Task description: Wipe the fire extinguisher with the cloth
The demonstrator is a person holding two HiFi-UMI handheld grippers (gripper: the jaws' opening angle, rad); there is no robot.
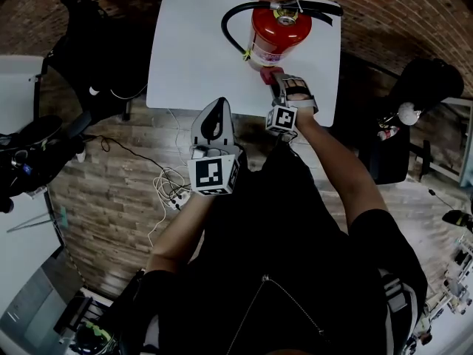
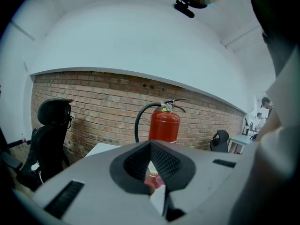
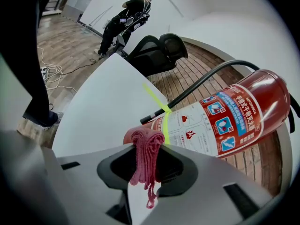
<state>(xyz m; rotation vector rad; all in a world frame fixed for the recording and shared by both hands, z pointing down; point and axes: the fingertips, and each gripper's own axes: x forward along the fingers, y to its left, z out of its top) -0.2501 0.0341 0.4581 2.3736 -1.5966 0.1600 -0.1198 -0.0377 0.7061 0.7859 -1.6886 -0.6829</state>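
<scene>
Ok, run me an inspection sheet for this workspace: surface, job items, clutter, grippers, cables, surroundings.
Surface: white table, holding only the extinguisher.
Job's things: red fire extinguisher upright at the table's far side; pink cloth close to its lower body.
Clutter: nothing seen on the table.
Grippers: right gripper shut on the cloth; left gripper shut, empty, near the table's front edge.
Cables: extinguisher's black hose; white cables on the floor.
Surroundings: brick wall, wood floor, black chair left of the table, person standing in the distance.
</scene>
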